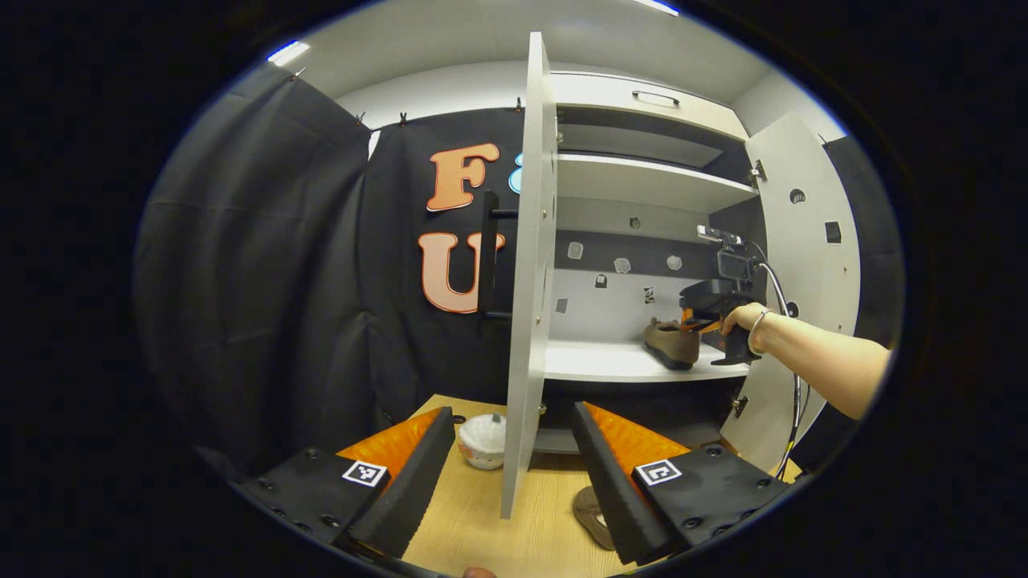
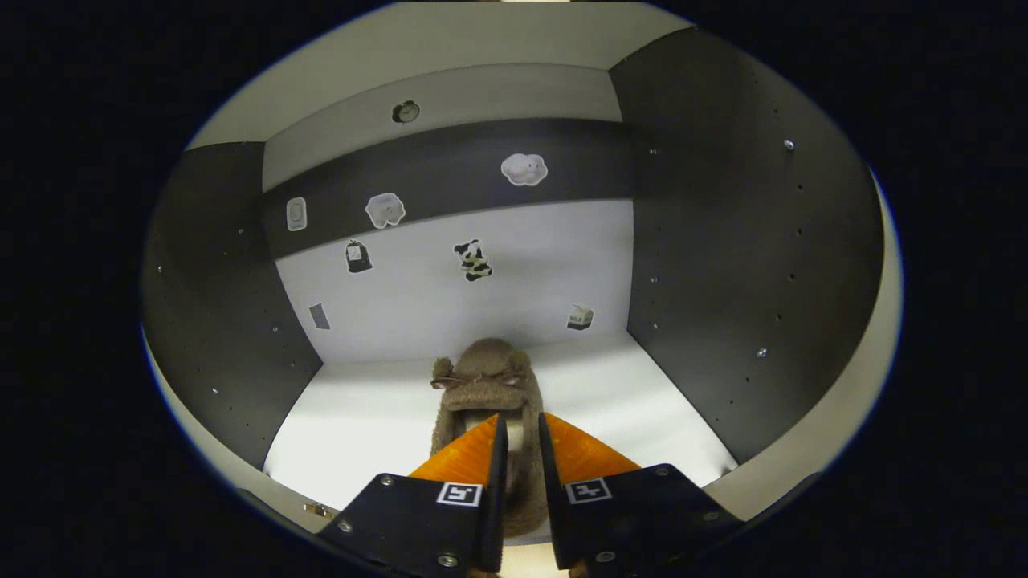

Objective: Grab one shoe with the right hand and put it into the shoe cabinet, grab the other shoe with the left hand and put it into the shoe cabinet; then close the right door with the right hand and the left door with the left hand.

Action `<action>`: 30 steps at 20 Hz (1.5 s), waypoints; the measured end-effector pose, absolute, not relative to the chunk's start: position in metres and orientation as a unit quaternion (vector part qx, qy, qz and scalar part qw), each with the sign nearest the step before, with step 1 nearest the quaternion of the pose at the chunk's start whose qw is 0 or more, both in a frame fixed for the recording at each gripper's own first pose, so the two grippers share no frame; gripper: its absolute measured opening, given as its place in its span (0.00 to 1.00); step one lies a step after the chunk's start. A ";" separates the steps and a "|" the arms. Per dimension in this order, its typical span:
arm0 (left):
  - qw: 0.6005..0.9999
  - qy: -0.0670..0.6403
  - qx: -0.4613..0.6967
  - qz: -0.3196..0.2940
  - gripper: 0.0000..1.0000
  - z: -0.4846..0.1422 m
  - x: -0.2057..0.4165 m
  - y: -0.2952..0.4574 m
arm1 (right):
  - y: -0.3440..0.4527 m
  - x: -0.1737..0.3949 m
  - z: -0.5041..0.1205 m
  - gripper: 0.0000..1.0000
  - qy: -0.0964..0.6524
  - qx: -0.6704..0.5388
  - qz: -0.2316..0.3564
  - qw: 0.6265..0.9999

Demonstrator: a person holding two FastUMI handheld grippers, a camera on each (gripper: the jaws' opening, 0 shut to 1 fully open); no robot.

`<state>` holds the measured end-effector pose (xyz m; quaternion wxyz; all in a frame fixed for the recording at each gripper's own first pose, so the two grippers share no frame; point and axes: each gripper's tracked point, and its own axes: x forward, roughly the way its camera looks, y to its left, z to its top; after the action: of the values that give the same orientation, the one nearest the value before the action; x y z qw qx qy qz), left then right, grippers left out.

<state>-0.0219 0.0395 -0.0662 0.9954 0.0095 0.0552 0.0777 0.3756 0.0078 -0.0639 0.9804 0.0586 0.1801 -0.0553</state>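
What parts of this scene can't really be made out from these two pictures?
- Second shoe, left gripper view: mostly hidden behind the left tongs.
- First shoe, right gripper view: heel hidden by the right tongs.
- Cabinet wall stickers: too small to identify.
- White tub: partly hidden behind the left door.

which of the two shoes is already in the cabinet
The brown shoe held by the right claw sits on the cabinet shelf; the other shoe lies on the wooden table.

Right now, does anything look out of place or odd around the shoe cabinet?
Mostly no. One shoe sits upright on the cabinet shelf, pinched by the right hand-held gripper. The second shoe lies on the wooden floor beside the open left door, as does a small white container.
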 end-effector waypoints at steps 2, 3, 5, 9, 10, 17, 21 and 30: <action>0.997 0.053 0.009 0.063 0.96 -0.067 -0.019 0.027 | 0.007 0.358 -0.049 0.36 0.154 0.040 -0.050 0.986; 0.997 0.055 0.010 0.057 0.94 -0.069 -0.017 0.021 | 0.005 0.347 -0.042 0.46 0.138 0.026 -0.048 0.989; 0.997 0.063 0.005 0.042 0.96 -0.080 -0.013 0.008 | 0.002 0.321 -0.031 0.62 0.107 -0.006 -0.048 0.993; 0.997 0.075 -0.006 0.029 0.96 -0.107 -0.014 -0.014 | 0.002 0.260 -0.017 0.85 0.060 -0.033 -0.044 0.997; 0.996 0.080 -0.008 0.026 0.96 -0.115 -0.014 -0.019 | 0.004 0.243 -0.017 0.88 0.059 -0.029 -0.039 0.997; 0.990 0.141 -0.016 0.009 0.97 -0.203 0.004 -0.050 | 0.009 0.140 -0.015 0.92 0.045 0.021 0.005 0.999; 0.977 0.211 -0.030 0.006 0.97 -0.278 0.019 -0.059 | -0.019 0.104 -0.016 0.92 0.035 0.001 -0.012 0.999; 0.938 0.344 -0.019 0.026 0.98 -0.419 0.030 -0.068 | -0.064 0.049 -0.007 0.92 0.010 -0.019 -0.034 0.999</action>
<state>0.0296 -0.0683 -0.4190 0.9383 -0.0193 0.3443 0.0259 0.0488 -0.0639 -0.0071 0.9992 -0.0190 0.0103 -0.0338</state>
